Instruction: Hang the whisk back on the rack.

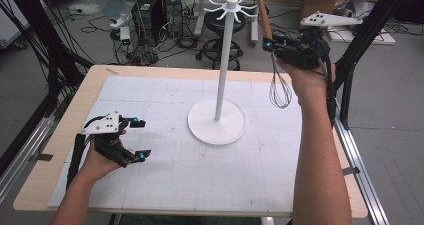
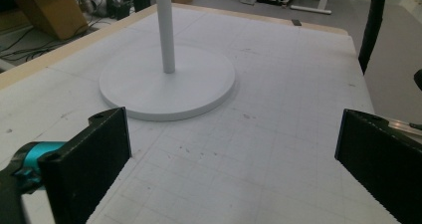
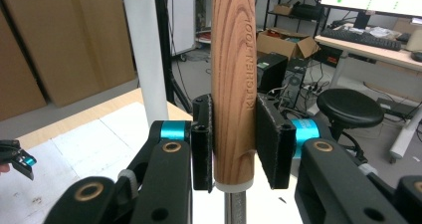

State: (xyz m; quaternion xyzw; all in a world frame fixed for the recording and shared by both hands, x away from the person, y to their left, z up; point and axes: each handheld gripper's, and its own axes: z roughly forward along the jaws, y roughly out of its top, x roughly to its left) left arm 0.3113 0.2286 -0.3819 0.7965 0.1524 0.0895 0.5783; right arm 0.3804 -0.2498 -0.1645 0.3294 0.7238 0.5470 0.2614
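Right tongs (image 3: 234, 149) clamp whisk (image 1: 280, 87) handle marked "KITCHEN TOOL"; left tongs (image 2: 234, 159) spread wide.

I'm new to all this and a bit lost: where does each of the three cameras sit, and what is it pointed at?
High view: above the person's side, looking forward and down on the table; both forearms enter from below.
Left gripper view: rides the left gripper, jaws wide apart, facing the white hook stand.
Right gripper view: rides the right gripper, clamping the whisk by its wooden handle.
All three show the stand.

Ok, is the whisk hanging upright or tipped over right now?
Upright: the right tongs clamp the whisk by its wooden handle, handle up, wire loops hanging down above the table.
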